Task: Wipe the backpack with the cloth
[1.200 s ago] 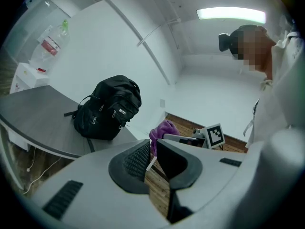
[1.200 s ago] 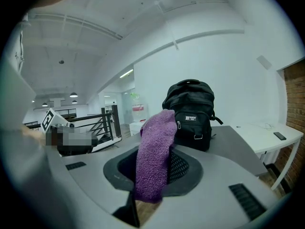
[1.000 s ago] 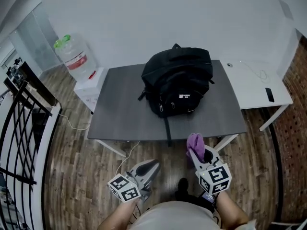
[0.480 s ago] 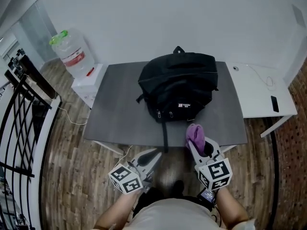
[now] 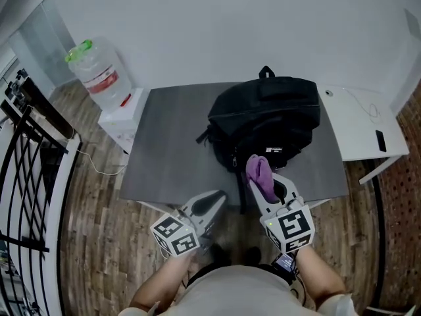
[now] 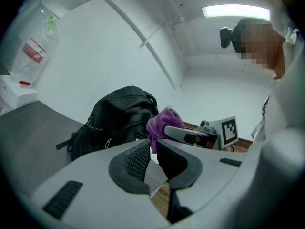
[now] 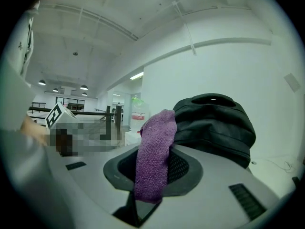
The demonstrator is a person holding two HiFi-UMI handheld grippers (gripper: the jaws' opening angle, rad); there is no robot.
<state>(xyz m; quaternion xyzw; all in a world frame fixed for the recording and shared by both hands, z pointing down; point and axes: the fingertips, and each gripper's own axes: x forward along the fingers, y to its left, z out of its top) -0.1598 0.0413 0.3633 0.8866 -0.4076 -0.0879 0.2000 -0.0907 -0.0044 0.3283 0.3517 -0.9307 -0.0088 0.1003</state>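
A black backpack lies on the dark grey table, toward its right half. My right gripper is shut on a purple cloth, whose upper end reaches the backpack's near edge. The right gripper view shows the cloth draped between the jaws, with the backpack right behind it. My left gripper hovers at the table's near edge, shut with nothing in it, left of the cloth. From the left gripper view the backpack and the cloth sit ahead to the right.
A large water bottle stands on a low white box left of the table. A white side table with a phone adjoins on the right. A black railing runs along the left. The floor is wood.
The right gripper has carried the cloth forward from below the table's edge up to the backpack's near side. The left gripper has come slightly forward to the table edge.
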